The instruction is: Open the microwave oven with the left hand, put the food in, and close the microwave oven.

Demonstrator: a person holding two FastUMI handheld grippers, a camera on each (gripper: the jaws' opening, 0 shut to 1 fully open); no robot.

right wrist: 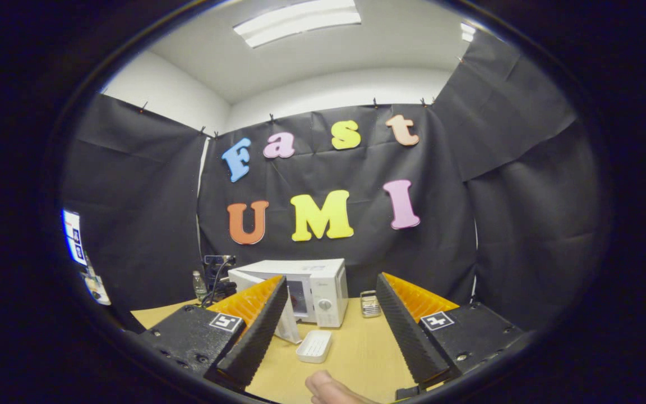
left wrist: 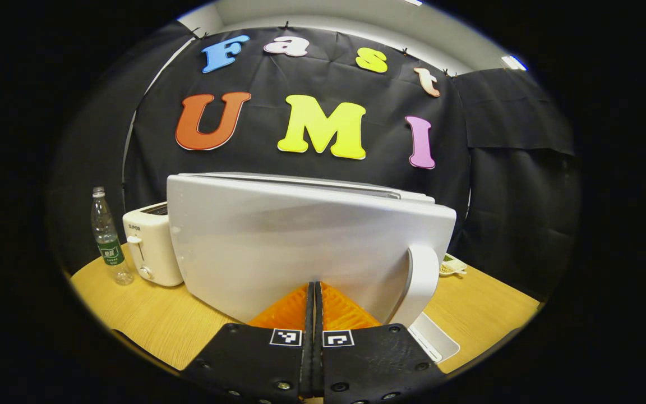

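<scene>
Left gripper view: left gripper (left wrist: 313,303), clenched with nothing between the fingers, is facing the swung-out white glossy microwave door (left wrist: 300,247); its curved white handle (left wrist: 421,280) is sitting just right of the tips. Door is probably stiff, light and slippery; hooking that handle looks safest. A cream toaster (left wrist: 152,244) and clear water bottle (left wrist: 109,235) are standing left on the wooden tabletop (left wrist: 149,320). Right gripper view: right gripper (right wrist: 328,331), released and empty, is hovering well back from the white microwave oven (right wrist: 312,286); a white rectangular food tray (right wrist: 314,345) is lying on the table in front, looking light and rigid; rim grip.
</scene>
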